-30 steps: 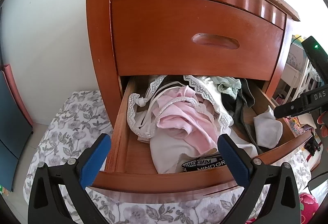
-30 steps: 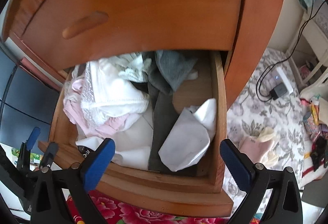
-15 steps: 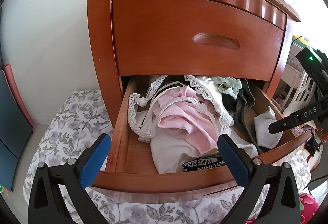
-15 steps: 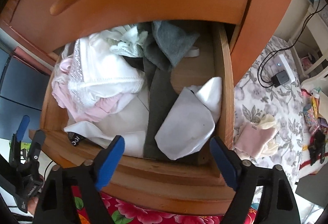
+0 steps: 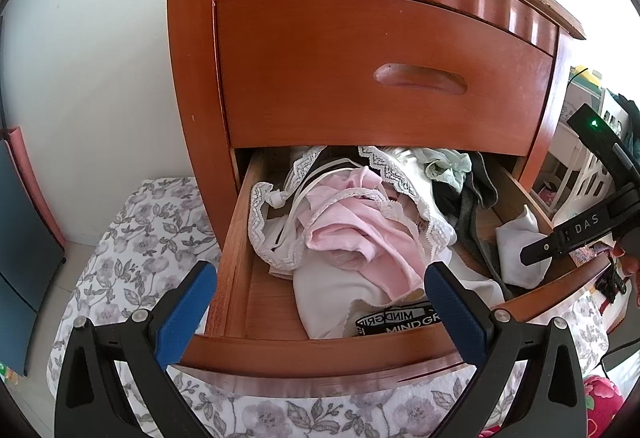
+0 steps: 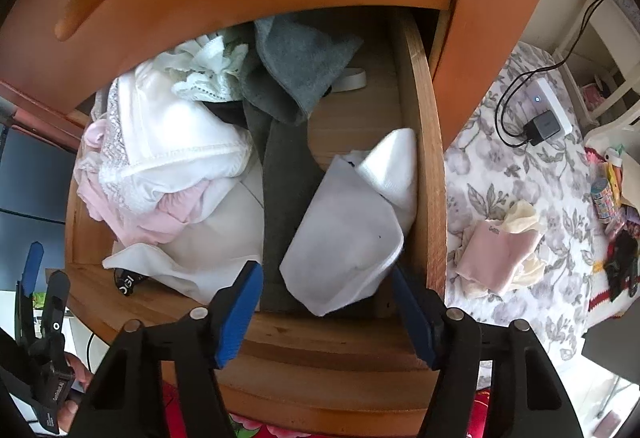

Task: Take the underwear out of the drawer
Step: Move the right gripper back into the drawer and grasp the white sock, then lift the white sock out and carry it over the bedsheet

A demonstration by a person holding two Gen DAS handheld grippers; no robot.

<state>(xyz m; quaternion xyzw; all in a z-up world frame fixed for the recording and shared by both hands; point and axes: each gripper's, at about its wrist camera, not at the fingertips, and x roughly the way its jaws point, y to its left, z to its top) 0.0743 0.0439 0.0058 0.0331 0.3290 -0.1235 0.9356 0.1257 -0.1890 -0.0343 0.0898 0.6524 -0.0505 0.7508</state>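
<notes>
Right gripper [image 6: 326, 312] jaws closing, straddling the lower end of a folded white underwear piece [image 6: 344, 234], blue pads not yet pressing it. It lies lower right in the open drawer [image 6: 424, 165], beside dark grey cloth [image 6: 286, 197]. Left gripper [image 5: 320, 312] jaws apart, empty, hovering at the drawer front, frame bottom. Pink and white lace underwear [image 5: 352, 234] heaped mid-drawer. Pink garment [image 6: 498, 250] on floral bedding [image 6: 500, 165], right.

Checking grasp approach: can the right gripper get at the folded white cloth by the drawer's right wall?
Probably yes. The right gripper hangs above the folded white cloth, jaws closing with its near edge between them. The open wooden drawer leaves nothing covering it.
</notes>
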